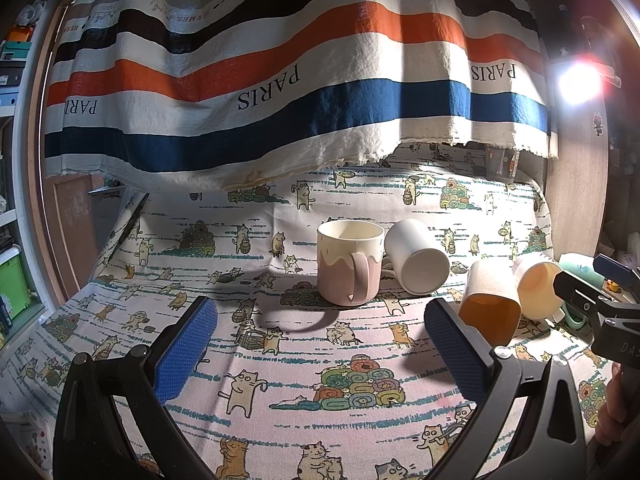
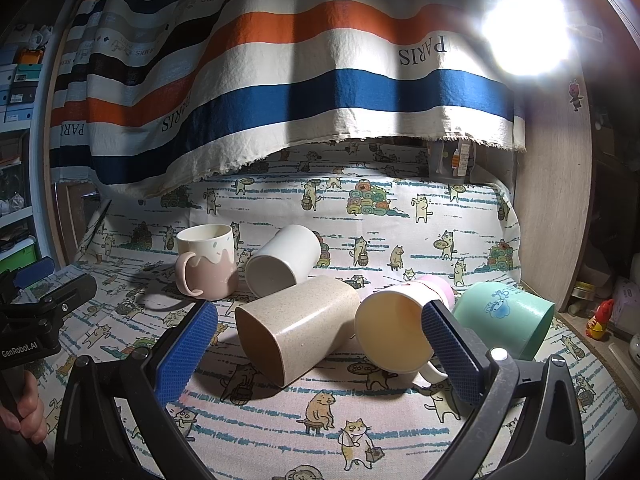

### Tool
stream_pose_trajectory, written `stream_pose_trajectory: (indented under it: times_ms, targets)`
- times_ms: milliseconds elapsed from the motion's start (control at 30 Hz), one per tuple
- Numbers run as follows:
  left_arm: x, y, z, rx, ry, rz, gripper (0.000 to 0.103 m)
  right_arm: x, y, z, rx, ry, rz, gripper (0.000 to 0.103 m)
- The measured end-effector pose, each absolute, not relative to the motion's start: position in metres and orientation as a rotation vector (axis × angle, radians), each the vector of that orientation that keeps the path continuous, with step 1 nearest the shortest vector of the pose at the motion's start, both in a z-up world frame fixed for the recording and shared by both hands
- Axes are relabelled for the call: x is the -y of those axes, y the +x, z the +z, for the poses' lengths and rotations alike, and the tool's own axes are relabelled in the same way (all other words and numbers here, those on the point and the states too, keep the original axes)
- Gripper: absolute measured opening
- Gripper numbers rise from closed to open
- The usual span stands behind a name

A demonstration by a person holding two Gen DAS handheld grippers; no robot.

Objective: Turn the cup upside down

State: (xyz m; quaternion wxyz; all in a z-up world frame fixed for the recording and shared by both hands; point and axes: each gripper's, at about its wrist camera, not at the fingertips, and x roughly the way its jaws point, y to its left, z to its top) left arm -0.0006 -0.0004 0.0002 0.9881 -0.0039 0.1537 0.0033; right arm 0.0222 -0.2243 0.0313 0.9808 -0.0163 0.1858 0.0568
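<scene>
A pink and cream mug [image 1: 348,264] [image 2: 206,264] stands upright with its mouth up on the cat-print cloth. Beside it a white cup [image 1: 416,256] [image 2: 280,260] lies on its side. A beige speckled cup [image 2: 296,326] [image 1: 490,300], a cream mug with a pink base [image 2: 396,328] [image 1: 538,284] and a green cup [image 2: 504,316] also lie on their sides. My left gripper [image 1: 320,344] is open and empty, just short of the pink mug. My right gripper [image 2: 320,344] is open and empty, with the beige cup and cream mug between its fingers' line of sight.
A striped cloth [image 1: 280,80] hangs over the back of the table. A wooden panel [image 2: 552,200] closes the right side. A bright lamp [image 2: 524,28] glares at upper right. Shelves with boxes [image 1: 12,80] stand at the left. Small items [image 2: 598,320] sit at the right edge.
</scene>
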Motion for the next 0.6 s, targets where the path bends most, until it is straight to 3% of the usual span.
stream_pose_trajectory:
  times_ms: [600]
  targets:
    - [-0.0029, -0.0013, -0.0008, -0.309, -0.01, 0.011, 0.103, 0.2248, 0.0216, 0.032, -0.373, -0.032, 0.114, 0.103]
